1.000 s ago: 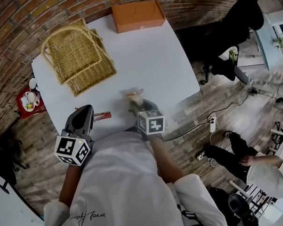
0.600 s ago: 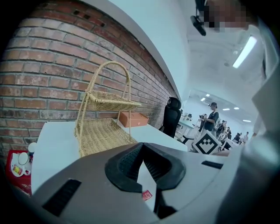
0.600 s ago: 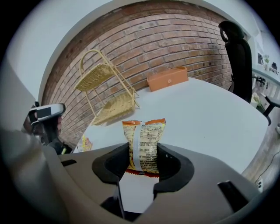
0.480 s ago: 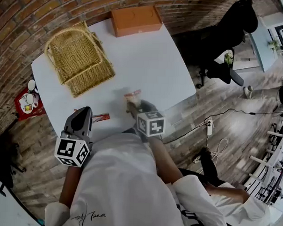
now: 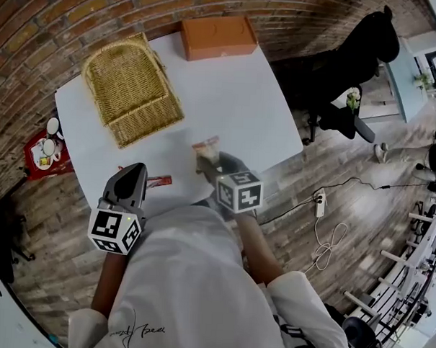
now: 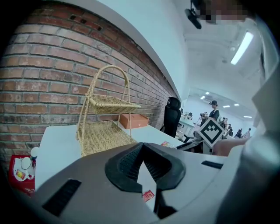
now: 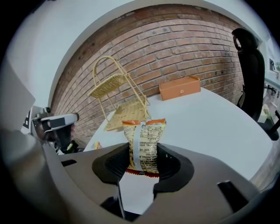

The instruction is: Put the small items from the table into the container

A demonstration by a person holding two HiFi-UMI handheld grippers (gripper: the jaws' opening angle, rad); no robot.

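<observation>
My right gripper (image 7: 143, 151) is shut on a tan snack packet (image 7: 143, 146) with orange ends, held upright just above the white table (image 5: 228, 98). The head view shows the same packet (image 5: 206, 149) at the tip of the right gripper (image 5: 205, 160), near the table's front edge. My left gripper (image 6: 142, 144) is shut with nothing in it and hovers at the front left (image 5: 136, 171). A small red sachet (image 5: 158, 181) lies on the table just right of it, and shows below the left jaws (image 6: 148, 195). The two-tier wicker basket (image 5: 131, 90) stands at the back left.
An orange box (image 5: 218, 37) lies at the table's far edge by the brick wall. A red stand with cups (image 5: 44, 155) sits on the floor off the table's left side. A black office chair (image 5: 353, 53) stands to the right. Cables and a power strip (image 5: 319, 203) lie on the wooden floor.
My right gripper has risen a little with the snack packet in it. The left gripper has stayed where it was.
</observation>
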